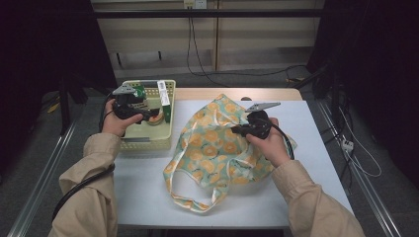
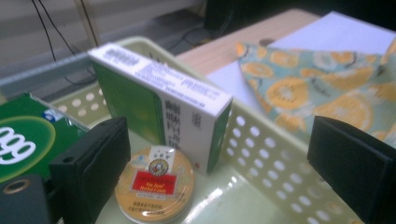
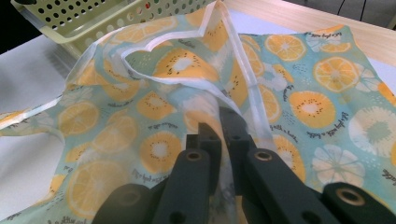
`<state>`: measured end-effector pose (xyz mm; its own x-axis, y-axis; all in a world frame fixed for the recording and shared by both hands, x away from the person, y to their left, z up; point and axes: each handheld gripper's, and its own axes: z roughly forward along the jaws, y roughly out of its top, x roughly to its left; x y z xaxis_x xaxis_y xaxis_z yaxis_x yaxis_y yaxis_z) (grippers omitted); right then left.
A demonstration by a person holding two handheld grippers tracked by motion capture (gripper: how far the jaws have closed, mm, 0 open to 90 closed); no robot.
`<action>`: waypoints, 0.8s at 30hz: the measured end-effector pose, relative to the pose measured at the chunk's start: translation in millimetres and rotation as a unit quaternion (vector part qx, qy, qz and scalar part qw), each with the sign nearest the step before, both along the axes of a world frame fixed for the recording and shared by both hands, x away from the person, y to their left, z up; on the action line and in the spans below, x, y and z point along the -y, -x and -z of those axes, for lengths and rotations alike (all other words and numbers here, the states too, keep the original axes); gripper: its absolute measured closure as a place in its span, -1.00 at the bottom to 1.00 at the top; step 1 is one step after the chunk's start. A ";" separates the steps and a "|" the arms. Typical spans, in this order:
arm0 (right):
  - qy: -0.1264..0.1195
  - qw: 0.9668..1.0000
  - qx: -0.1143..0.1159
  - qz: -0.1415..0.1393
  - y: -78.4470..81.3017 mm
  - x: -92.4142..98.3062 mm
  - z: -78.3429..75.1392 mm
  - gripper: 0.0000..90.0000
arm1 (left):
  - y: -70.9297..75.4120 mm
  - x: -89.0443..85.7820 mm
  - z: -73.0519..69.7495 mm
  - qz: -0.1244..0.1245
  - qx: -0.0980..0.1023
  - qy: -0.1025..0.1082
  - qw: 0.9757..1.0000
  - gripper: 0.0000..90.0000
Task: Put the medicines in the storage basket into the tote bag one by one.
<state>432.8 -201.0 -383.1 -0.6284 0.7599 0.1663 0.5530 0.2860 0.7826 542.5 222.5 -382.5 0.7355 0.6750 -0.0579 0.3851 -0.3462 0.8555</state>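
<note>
The fruit-print bag is spread on the white table, just beside the perforated basket; its fabric is clamped between the closed jaws of the right gripper; the left gripper is held with jaws apart inside the basket, around a round tin beside a green-white box.

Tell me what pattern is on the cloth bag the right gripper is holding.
Orange citrus slices on pale teal, with white trim on the bag; clearest in the right gripper view.
</note>
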 end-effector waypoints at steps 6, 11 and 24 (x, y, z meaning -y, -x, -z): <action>-0.006 1.000 -0.004 0.001 -2.0 1.3 1.9 0.99 | -14.4 7.0 14.5 -0.002 -0.008 -0.042 0.999 -0.81; -0.004 1.000 -0.006 0.000 -3.2 2.0 2.3 0.99 | -24.4 10.9 28.6 0.003 -0.026 -0.054 0.998 -0.79; -0.004 1.000 -0.013 -0.007 -5.8 -0.3 6.6 0.99 | -39.8 11.3 51.9 -0.037 -0.066 -0.111 0.991 -0.78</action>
<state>438.7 -200.6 -389.7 -0.6347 0.7493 0.1892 0.5692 0.2876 0.7702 582.3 211.2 -434.4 0.6800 0.7332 0.0059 0.5191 -0.4870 0.7024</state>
